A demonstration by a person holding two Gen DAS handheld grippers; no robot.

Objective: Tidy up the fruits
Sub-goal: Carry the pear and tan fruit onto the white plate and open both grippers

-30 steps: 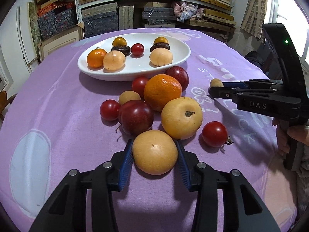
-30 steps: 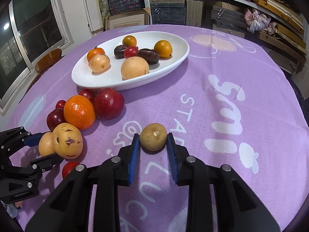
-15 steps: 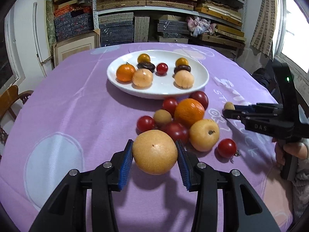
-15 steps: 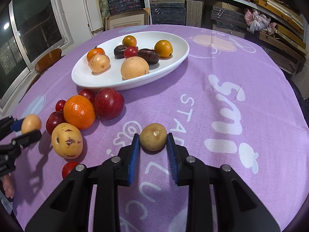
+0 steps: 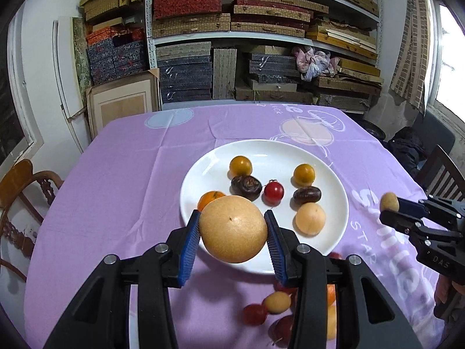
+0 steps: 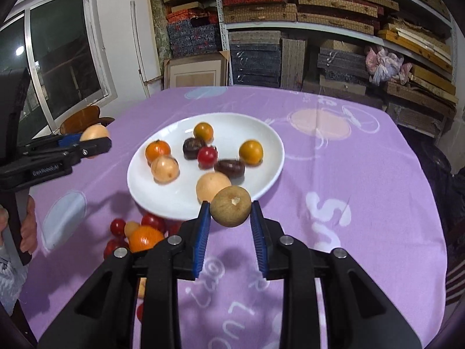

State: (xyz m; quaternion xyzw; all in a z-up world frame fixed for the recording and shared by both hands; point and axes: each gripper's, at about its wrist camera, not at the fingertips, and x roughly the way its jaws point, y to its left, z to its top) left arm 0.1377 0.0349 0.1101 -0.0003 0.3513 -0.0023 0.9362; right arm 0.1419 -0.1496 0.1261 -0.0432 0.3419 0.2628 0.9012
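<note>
Both fruits are now lifted off the cloth, toward the plate [image 5: 334,232].
My left tongs [image 5: 232,232] grasp the pear [image 5: 233,228], my right tongs [image 6: 229,218] the small brown fruit [image 6: 230,206]; next I lower them onto free plate space.

A cluttered storeroom: shelves [image 5: 261,29] stacked with woven boxes [image 6: 334,20].

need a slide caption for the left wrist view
Left gripper carries a large tan pear above the white plate of fruit.
</note>
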